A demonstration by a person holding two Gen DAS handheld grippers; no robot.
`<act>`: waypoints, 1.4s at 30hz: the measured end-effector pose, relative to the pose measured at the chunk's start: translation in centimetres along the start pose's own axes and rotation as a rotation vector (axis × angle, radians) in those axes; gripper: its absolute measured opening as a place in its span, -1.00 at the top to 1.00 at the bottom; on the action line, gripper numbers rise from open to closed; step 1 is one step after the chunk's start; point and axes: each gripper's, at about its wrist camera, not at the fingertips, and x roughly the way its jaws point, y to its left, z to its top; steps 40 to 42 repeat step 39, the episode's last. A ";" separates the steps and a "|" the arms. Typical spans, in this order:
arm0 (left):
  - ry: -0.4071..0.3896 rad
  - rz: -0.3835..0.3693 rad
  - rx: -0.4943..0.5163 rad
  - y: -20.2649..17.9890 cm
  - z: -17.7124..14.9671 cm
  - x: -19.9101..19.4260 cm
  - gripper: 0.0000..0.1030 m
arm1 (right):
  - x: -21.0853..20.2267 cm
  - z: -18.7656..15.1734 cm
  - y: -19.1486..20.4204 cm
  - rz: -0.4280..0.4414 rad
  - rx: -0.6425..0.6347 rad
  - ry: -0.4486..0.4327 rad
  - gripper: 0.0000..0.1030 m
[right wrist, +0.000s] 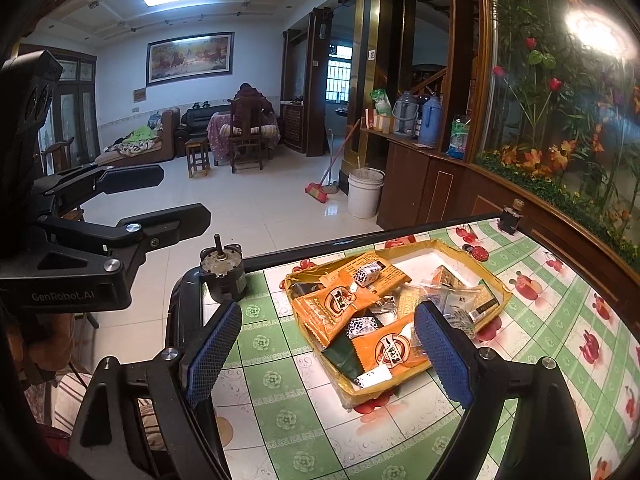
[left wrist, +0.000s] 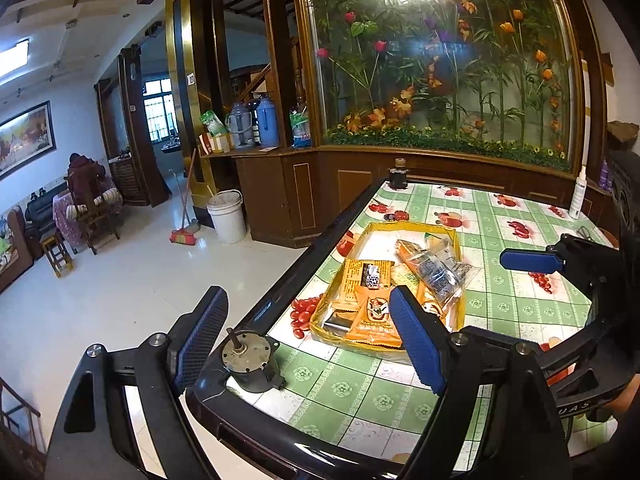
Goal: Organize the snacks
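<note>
Both your claws are spread wide and empty: the left claw (left wrist: pixel 308 336) hangs over the table (left wrist: pixel 520 312) edge, the right claw (right wrist: pixel 326 354) nearer. The snacks (right wrist: pixel 360 308) already lie heaped in the yellow tray (right wrist: pixel 505 289) at one o'clock, likely gathered for sorting.

The bench (right wrist: pixel 280 408) is covered in green-and-white checks with red fruit; the tray (right wrist: pixel 505 294) is yellow; snack packets (right wrist: pixel 320 312) are orange.

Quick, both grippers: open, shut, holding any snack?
Left gripper: open, holding nothing, above the near table corner.
Right gripper: open, holding nothing, hovering near the yellow tray of snacks.
</note>
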 end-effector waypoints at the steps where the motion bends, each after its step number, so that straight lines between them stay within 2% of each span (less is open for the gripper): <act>1: -0.003 0.003 0.002 -0.1 0.0 -0.1 -0.62 | -0.1 -0.1 -0.2 0.002 0.008 -0.001 -0.73; 15: 0.030 -0.085 -0.023 -0.6 0.0 0.1 -0.62 | -0.9 0.1 -1.3 -0.022 0.019 -0.017 -0.74; 19: 0.050 -0.080 -0.036 -0.6 0.1 0.5 -0.66 | -1.0 0.1 -1.3 -0.019 0.016 -0.022 -0.74; 28: 0.033 -0.082 -0.040 -0.4 0.1 0.3 -0.66 | -0.8 0.2 -1.3 -0.008 0.009 -0.024 -0.74; 33: 0.035 -0.122 -0.067 0.1 0.2 0.4 -0.66 | -0.4 0.4 -1.1 -0.003 -0.002 -0.020 -0.74; 42: 0.019 -0.117 -0.069 0.5 0.2 0.3 -0.66 | 0.1 0.5 -0.9 0.007 -0.008 -0.016 -0.74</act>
